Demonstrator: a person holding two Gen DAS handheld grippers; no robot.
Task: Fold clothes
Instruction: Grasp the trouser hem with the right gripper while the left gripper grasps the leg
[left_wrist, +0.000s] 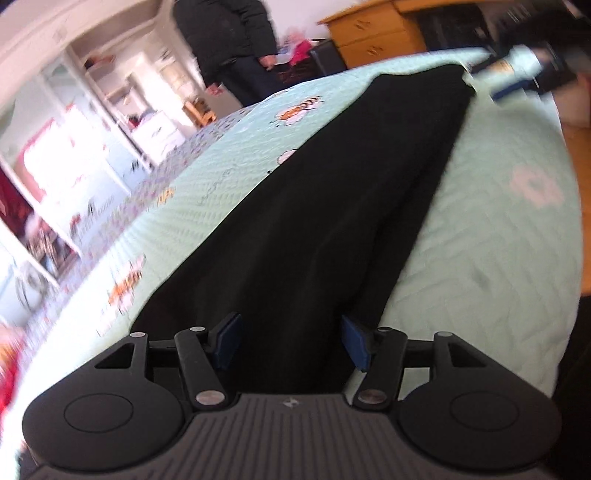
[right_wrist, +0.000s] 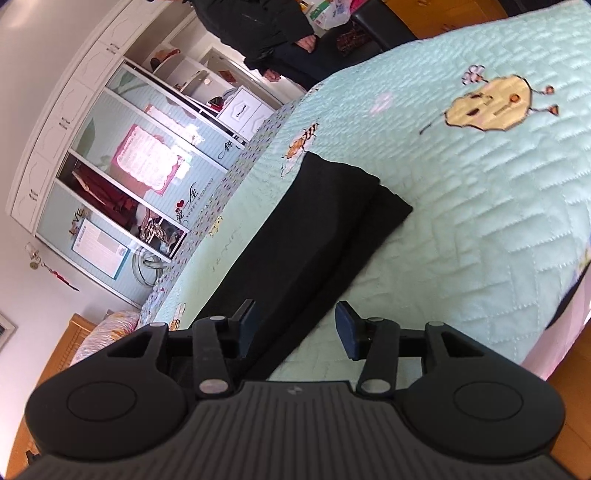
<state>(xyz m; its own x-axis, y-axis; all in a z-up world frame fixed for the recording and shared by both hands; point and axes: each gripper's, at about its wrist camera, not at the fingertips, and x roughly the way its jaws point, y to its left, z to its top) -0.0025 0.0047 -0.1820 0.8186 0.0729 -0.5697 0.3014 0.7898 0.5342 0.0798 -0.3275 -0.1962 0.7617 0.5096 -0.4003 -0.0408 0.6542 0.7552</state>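
Note:
A long black garment lies folded lengthwise on a mint green quilted bedspread. In the left wrist view it runs away from the gripper toward the far edge of the bed. My left gripper is open just above its near end, the cloth lying between and below the blue pads. In the right wrist view the same black garment shows two stacked layers ending in a squared edge. My right gripper is open over the garment's near right edge, with nothing pinched between its fingers.
A person in dark clothes stands beyond the bed's far side. A white wardrobe with shelves lines the wall. Wooden drawers stand at the far corner. The bedspread carries cartoon prints; wooden floor lies to the right.

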